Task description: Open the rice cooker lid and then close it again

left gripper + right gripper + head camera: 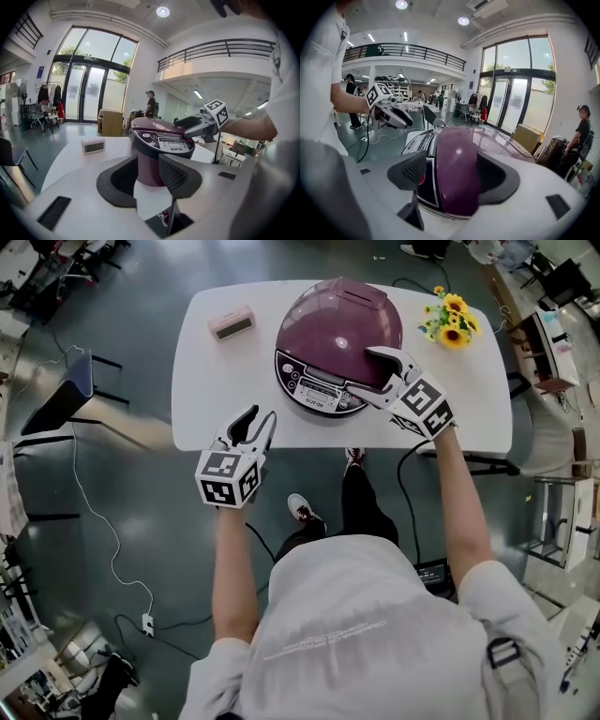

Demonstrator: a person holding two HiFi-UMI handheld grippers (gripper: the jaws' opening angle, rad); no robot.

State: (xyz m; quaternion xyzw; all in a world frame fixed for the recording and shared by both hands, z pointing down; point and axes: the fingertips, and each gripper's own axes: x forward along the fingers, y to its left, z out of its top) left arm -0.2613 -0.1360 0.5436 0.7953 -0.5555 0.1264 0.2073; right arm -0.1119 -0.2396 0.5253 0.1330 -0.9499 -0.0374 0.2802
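The purple rice cooker [328,329] stands in the middle of the white table [211,395] with its lid down and its control panel [314,390] facing me. My right gripper [359,373] hovers over the lid's front right part. Its jaws are open, and the dome [454,168] shows between and below them. My left gripper [261,416] is open and empty at the table's front edge, pointing at the cooker's [159,140] front. The right gripper [197,124] shows in the left gripper view, and the left gripper [396,117] in the right gripper view.
A small pink clock [232,324] sits at the table's back left. A bunch of yellow flowers [450,320] sits at the back right. A chair [70,381] stands left of the table, and cables run over the floor. People stand far off in the hall.
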